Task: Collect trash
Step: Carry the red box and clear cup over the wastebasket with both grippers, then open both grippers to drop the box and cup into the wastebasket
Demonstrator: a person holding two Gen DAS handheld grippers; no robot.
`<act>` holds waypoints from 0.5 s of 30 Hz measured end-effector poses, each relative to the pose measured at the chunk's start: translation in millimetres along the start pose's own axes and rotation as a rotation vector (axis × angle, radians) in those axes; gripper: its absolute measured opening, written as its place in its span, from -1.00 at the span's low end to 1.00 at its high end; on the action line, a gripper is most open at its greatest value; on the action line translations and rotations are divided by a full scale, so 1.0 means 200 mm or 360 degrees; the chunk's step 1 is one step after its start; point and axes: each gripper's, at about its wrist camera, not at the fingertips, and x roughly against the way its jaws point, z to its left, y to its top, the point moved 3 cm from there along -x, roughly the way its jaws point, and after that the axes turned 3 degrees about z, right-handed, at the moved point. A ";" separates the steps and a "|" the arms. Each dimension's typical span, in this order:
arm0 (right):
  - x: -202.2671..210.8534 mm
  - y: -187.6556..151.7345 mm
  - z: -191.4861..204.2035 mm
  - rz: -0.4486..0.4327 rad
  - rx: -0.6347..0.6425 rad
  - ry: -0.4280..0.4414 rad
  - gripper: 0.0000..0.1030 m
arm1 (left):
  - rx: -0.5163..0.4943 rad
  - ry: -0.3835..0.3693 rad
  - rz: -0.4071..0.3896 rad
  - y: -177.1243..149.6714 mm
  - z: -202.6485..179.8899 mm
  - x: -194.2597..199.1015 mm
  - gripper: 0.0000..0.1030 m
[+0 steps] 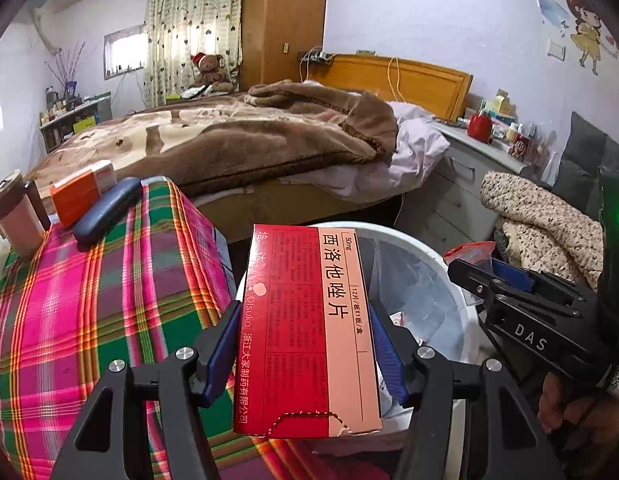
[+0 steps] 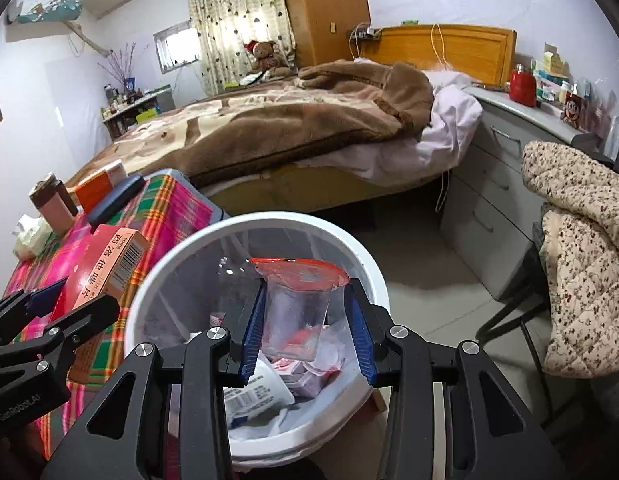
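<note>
the left gripper (image 1: 305, 352) has its blue-padded black fingers pressed against both long sides of a red and pink cardboard medicine box (image 1: 309, 332), holding it flat with its torn end toward the camera. the box hangs at the near edge of a white round plastic trash bin (image 1: 425, 252) lined with a clear bag, partly over the bin's rim and partly over the pink and green plaid cloth (image 1: 109, 300) on the table beside it.

the right gripper (image 2: 305, 320) has its fingers closed in on a small clear plastic zip bag with a red top strip (image 2: 301, 304), pinching it from both sides; the bag hangs upright directly above the bin's open mouth (image 2: 361, 256). below it the bin holds crumpled paper, wrappers and small packets.

in the right wrist view the left gripper and its box sit just left of the bin. further back on the plaid cloth lie an orange box (image 1: 79, 198), a dark blue glasses case (image 1: 107, 210) and a brown tumbler (image 1: 15, 216).
</note>
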 end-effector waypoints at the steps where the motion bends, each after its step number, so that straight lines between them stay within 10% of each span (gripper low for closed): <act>1: -0.01 0.00 0.00 0.0009 0.0007 -0.0003 -0.21 | 0.0001 0.0003 0.0009 0.00 0.00 -0.02 0.20; 15: 0.00 -0.01 -0.02 0.0019 -0.0007 0.0034 0.23 | 0.0064 -0.0001 0.0008 -0.02 0.06 -0.01 0.42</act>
